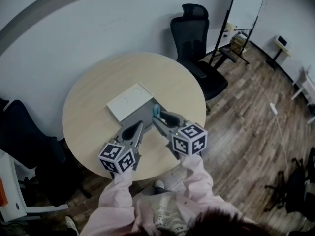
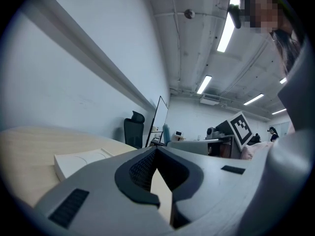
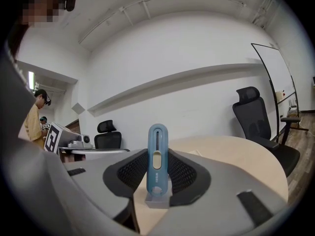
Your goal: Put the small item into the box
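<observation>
Pale wood-grain laminate is seen on the round table (image 1: 93,107) in the head view, where a flat white box (image 1: 129,101) with a grey side wall is set near the middle. The left gripper (image 1: 139,127) and the right gripper (image 1: 157,117), both of smooth grey plastic, are held at the near side of the box. A small blue item (image 1: 155,110) is carried at the right one's tip, just beside the grey wall. A black high-backed chair (image 1: 194,38) and a whiteboard (image 1: 246,4) are set behind the table on a plank floor (image 1: 246,127). In the left gripper view, the jaws are brought together at their tips with nothing between the dark ribbed pads (image 2: 141,171), and the box's lid, embossed with circles, is seen ahead to the left. In the right gripper view, the slim, round-topped item, slotted and fitted with a pale oval button, is clamped upright between the textured pads, above the table and outside the box.
</observation>
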Available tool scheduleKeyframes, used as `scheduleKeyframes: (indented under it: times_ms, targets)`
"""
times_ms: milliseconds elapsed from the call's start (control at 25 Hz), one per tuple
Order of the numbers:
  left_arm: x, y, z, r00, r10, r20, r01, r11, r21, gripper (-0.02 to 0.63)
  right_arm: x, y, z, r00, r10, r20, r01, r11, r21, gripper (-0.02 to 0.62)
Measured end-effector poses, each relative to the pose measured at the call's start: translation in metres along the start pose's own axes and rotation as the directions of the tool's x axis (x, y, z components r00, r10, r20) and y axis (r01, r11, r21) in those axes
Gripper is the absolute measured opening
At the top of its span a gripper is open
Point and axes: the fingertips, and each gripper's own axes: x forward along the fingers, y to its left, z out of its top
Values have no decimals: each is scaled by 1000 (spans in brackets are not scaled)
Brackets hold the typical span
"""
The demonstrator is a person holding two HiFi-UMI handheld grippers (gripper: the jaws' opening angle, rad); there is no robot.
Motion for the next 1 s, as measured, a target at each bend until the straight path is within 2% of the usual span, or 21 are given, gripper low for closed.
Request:
scheduleKeyframes:
  times_ms: [280, 640, 1000]
  targets:
    - [-4, 21, -4, 1000, 17, -19, -18, 999, -29, 11, 18, 4, -5, 1000, 9, -21, -9, 1000, 19, 129]
    - [-2, 44, -16, 998, 13, -66, -17, 997, -69, 11, 39, -6, -14, 999, -29, -42, 31, 998, 61, 129]
    - [6, 63, -35, 994, 24, -104, -35, 994, -103, 11, 61, -15, -21, 996, -18, -87, 23, 998, 58, 129]
